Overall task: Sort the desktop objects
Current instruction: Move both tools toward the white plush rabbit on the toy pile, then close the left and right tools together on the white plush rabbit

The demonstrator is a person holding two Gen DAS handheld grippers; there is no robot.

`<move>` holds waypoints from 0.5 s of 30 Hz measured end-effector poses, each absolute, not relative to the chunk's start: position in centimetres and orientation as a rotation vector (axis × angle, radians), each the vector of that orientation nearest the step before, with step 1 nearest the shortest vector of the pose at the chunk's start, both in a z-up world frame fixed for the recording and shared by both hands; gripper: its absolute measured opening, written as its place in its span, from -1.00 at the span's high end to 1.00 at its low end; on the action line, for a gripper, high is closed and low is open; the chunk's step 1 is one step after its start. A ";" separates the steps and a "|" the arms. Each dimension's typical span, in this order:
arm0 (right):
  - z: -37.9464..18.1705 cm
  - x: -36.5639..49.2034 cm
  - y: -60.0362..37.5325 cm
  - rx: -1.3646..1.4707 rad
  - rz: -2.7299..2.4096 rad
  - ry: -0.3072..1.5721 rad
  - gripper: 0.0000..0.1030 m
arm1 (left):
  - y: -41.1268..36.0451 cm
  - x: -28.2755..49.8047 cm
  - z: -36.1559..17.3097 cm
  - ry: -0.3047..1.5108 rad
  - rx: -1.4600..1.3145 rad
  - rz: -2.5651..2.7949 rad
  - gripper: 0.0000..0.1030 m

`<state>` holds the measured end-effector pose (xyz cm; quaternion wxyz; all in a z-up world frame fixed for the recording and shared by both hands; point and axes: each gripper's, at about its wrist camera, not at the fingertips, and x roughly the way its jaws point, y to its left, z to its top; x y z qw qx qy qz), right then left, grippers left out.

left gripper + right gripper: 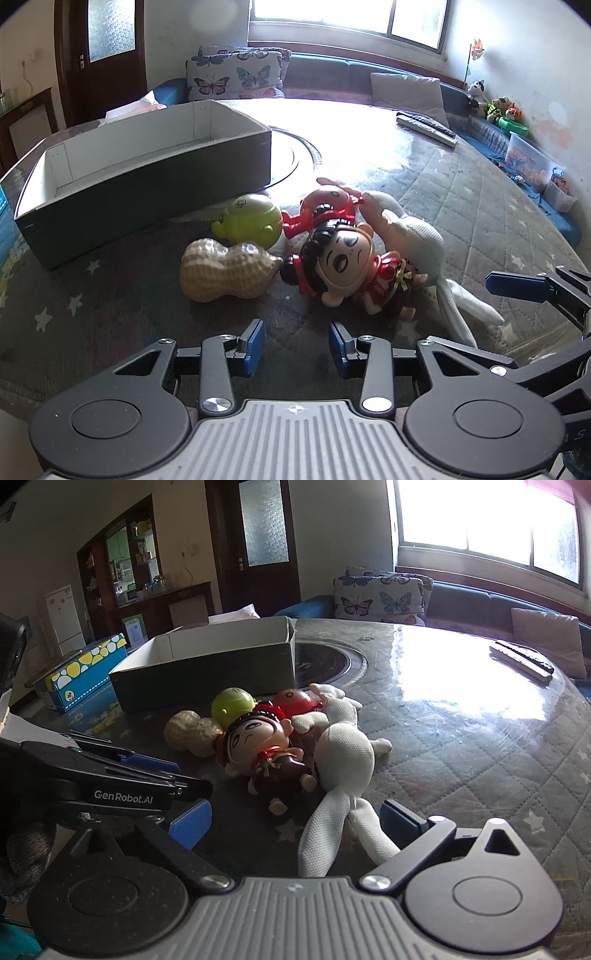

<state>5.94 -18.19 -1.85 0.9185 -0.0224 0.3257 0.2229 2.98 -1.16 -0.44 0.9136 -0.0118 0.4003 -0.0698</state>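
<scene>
A pile of toys lies on the round table: a peanut-shaped toy [225,271] [190,733], a green round toy [253,219] [232,703], a red toy [327,210] [295,700], a big-headed doll [351,264] [266,753] and a white plush rabbit [417,243] [345,764]. An empty grey box [147,177] [207,664] stands behind them. My left gripper [296,347] is open and empty, just short of the peanut and doll. My right gripper [291,825] is open wide, its fingers on either side of the rabbit's long ears, not closed on them.
The table has a quilted cover [461,192] and a round hotplate inset [332,661]. A remote control [426,127] [521,661] lies at the far right. A blue spotted box [85,672] stands left of the grey box. Sofa cushions [236,75] lie beyond.
</scene>
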 end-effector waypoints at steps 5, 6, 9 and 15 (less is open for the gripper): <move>-1.3 6.4 -18.5 -0.033 0.464 0.655 -0.87 | -0.6 3.4 0.4 0.813 -0.046 -0.169 0.21; -1.2 6.6 -18.6 -0.031 0.462 0.653 -0.87 | -0.6 3.5 0.6 0.808 -0.048 -0.174 0.21; -1.0 7.0 -18.8 -0.024 0.449 0.650 -0.84 | -0.5 4.0 1.3 0.793 -0.054 -0.190 0.22; -0.6 8.6 -19.9 0.021 0.414 0.648 -0.76 | -1.0 6.0 2.7 0.786 -0.102 -0.263 0.24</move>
